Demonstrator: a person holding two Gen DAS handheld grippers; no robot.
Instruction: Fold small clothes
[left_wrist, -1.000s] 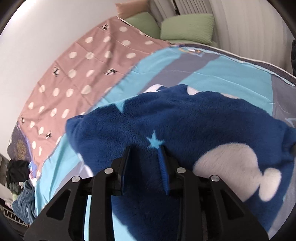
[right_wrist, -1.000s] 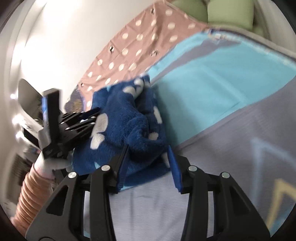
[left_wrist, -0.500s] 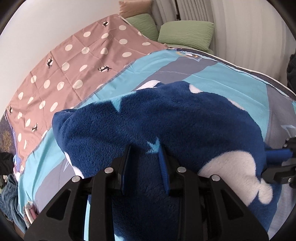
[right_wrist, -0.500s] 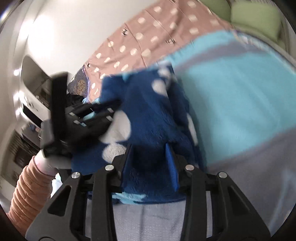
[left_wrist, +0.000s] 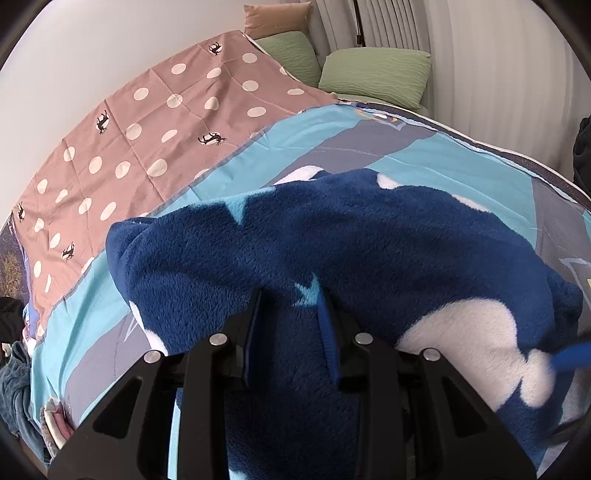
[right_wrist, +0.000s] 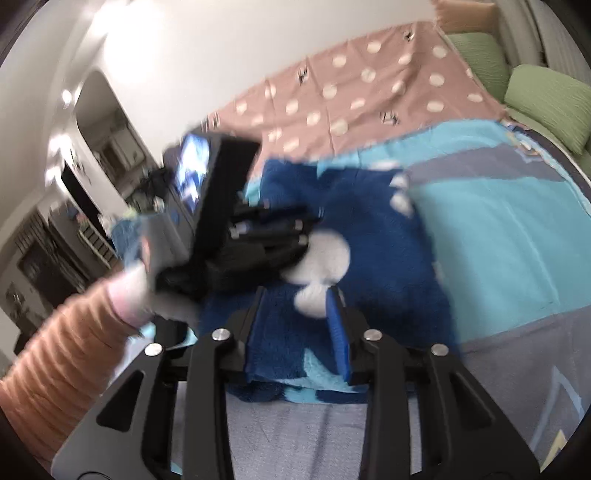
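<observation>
A dark blue fleece garment (left_wrist: 332, 240) with white blobs and light blue stars lies on the blue and grey bedspread (left_wrist: 424, 166). My left gripper (left_wrist: 290, 306) is shut on a bunch of the fleece at its near edge. My right gripper (right_wrist: 295, 314) is shut on another part of the same garment (right_wrist: 369, 229), near its front hem. The left gripper's body (right_wrist: 236, 229) shows in the right wrist view, resting on the garment's left side. A blue fingertip of the right gripper (left_wrist: 570, 356) pokes in at the right of the left wrist view.
A pink polka-dot sheet (left_wrist: 166, 122) covers the far left of the bed. Green pillows (left_wrist: 376, 74) sit at the headboard by the wall. A pile of other clothes (left_wrist: 14, 369) lies at the bed's left edge. Room furniture (right_wrist: 74, 221) stands beyond the left side.
Both grippers have pulled the fleece out wider and flatter across the bed. The right gripper narrowed onto the fabric and swung left toward the left gripper.
</observation>
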